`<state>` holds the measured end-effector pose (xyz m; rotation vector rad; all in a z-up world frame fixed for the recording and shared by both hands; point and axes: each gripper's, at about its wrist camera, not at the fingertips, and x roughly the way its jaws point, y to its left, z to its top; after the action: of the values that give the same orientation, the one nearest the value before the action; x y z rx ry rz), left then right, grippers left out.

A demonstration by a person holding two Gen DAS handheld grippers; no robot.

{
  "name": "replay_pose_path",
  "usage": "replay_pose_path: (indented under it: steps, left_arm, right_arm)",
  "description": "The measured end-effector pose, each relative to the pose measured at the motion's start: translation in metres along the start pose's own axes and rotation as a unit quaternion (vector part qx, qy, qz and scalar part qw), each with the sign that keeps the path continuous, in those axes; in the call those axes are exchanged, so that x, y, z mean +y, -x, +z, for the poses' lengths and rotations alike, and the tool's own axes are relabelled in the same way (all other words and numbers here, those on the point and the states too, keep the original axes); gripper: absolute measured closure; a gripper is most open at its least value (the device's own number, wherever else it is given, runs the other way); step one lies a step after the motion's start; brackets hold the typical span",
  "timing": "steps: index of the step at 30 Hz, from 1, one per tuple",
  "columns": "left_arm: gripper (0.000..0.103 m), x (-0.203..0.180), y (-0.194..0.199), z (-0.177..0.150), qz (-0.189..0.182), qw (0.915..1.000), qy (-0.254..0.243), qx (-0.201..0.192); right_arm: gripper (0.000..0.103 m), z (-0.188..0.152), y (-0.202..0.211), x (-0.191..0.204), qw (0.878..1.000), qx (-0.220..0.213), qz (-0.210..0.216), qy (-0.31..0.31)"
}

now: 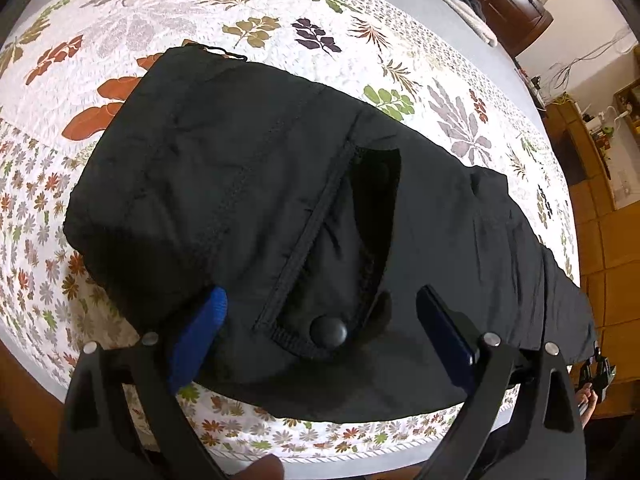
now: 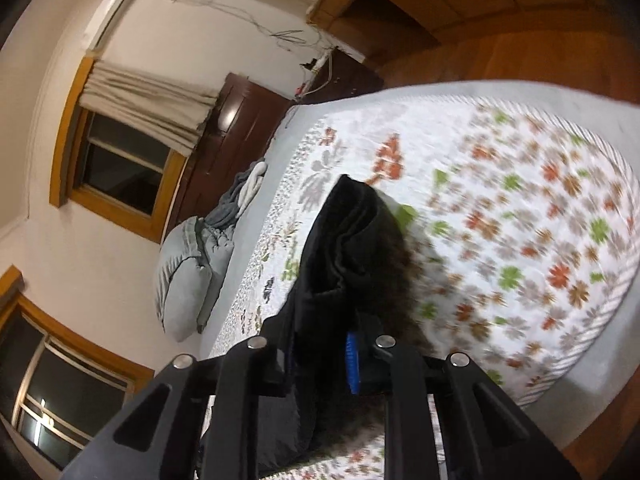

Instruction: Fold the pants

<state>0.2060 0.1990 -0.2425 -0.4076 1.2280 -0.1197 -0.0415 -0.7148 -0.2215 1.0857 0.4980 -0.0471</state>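
Observation:
Black pants [image 1: 248, 184] lie on the floral bedspread [image 1: 280, 32], waist end near me, with a snap button [image 1: 328, 330] and an open pocket showing. My left gripper [image 1: 320, 324] is open, its blue fingers either side of the waistband just above the cloth. My right gripper [image 2: 320, 360] is shut on a bunch of the black pants fabric [image 2: 352, 240] and holds it lifted off the bed; the view is tilted and blurred.
The bed's near edge [image 1: 360, 456] runs just below the left gripper. A grey pillow [image 2: 188, 276] and a bundled blanket [image 2: 244, 196] lie at the head of the bed. Dark wooden furniture [image 2: 236, 140] and wooden floor [image 1: 616, 248] surround the bed.

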Motion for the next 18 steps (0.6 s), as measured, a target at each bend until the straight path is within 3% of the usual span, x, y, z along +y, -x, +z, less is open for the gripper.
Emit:
replay_pose_path:
  steps: [10,18]
  left_arm:
    - [0.008,0.006,0.003,0.000,-0.023,0.9997,0.005,-0.003]
    - [0.008,0.009,0.004,0.000,-0.037,0.9993,0.007,-0.004]
  right_arm:
    - [0.085,0.003,-0.006,0.081,0.997,0.008,0.006,0.076]
    - [0.085,-0.019,-0.015,0.163,0.984,0.032,0.019,0.176]
